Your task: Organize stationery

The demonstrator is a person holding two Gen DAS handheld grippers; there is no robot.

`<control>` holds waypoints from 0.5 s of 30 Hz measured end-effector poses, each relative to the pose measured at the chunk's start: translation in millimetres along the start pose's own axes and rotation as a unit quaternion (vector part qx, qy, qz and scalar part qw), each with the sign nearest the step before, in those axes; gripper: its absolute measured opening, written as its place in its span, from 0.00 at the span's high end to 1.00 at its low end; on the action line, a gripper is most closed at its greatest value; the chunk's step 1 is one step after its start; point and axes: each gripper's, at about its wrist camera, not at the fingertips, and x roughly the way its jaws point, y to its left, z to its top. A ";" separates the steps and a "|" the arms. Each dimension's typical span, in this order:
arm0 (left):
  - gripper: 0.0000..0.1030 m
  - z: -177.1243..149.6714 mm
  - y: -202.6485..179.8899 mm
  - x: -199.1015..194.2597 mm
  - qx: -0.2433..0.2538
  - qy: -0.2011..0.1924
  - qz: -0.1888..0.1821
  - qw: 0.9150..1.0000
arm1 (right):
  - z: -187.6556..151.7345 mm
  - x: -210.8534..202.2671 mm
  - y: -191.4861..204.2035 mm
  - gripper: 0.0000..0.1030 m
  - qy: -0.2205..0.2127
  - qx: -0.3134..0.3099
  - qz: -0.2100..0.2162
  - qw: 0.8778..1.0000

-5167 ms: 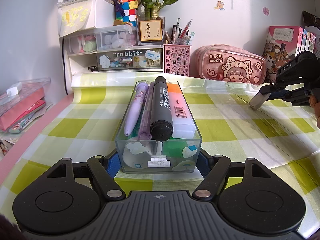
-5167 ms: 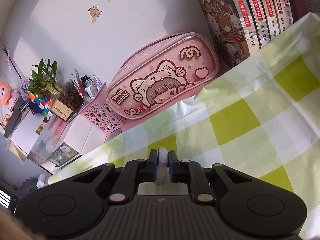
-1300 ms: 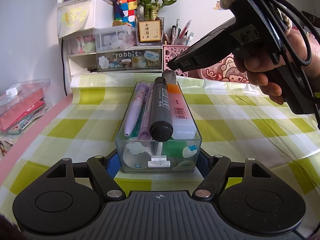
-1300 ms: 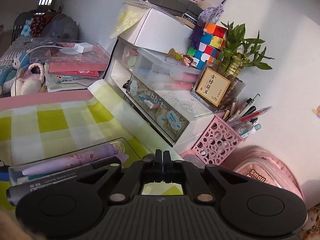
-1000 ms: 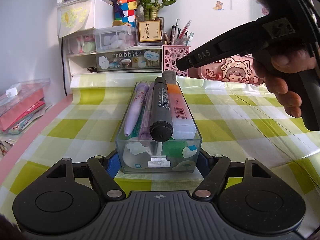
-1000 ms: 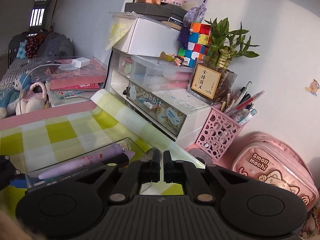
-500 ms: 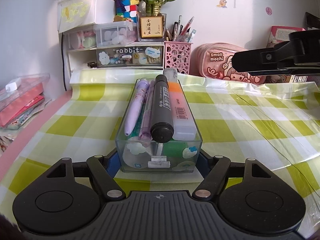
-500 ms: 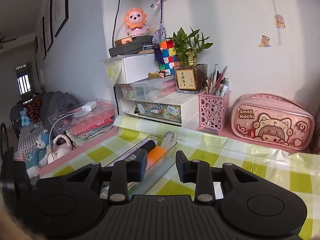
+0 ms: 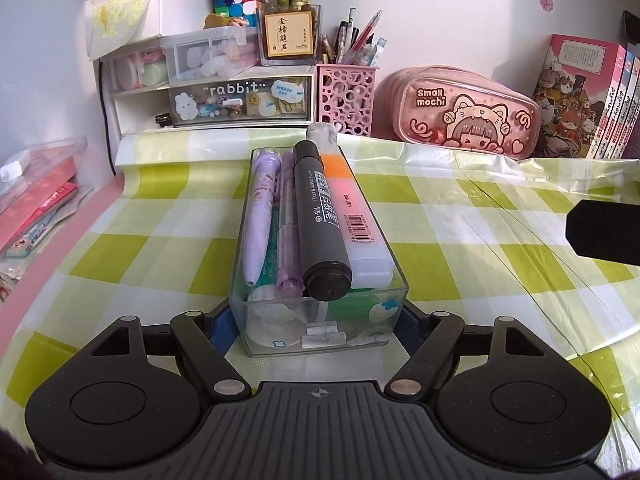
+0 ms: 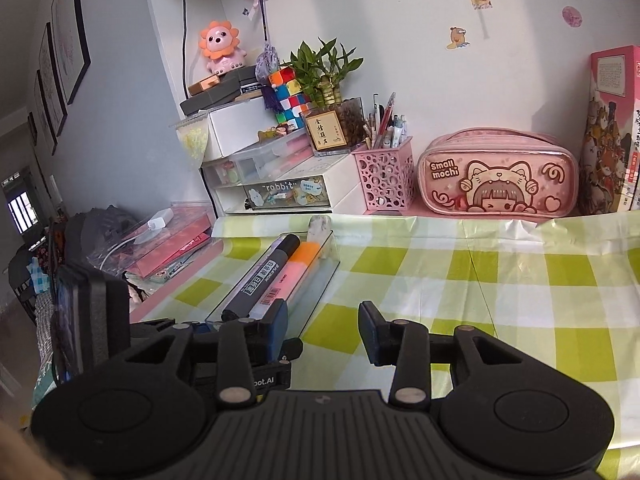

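The clear box (image 9: 320,320) sits on the green check cloth (image 9: 460,240), and everything here is told from that box. The left gripper (image 9: 318,322) has 1 finger on each side of the box's near end, and its jaws are opening; whether the blue pads still press on the box walls is hard to tell. Inside the box lie a black marker (image 9: 318,216), a purple pen (image 9: 258,216), a thin lilac pen (image 9: 288,232) and an orange highlighter (image 9: 352,216), side by side. A grey eraser (image 9: 322,136) stands at the box's far end. The right gripper (image 10: 324,328) is just right of the box, over the cloth. Its jaws are opening, with a wide gap and nothing between them.
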 end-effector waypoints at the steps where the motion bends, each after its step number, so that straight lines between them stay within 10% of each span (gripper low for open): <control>1: 0.27 -0.1 0.5 0.1 -0.001 0.000 0.000 1.000 | -1.1 -2.7 -0.3 0.80 -0.001 0.003 -0.001 1.000; 15: 0.19 0.3 -8.2 -29.2 -0.004 -0.016 0.036 0.999 | -8.8 -26.7 5.7 0.74 -0.008 0.020 0.027 0.999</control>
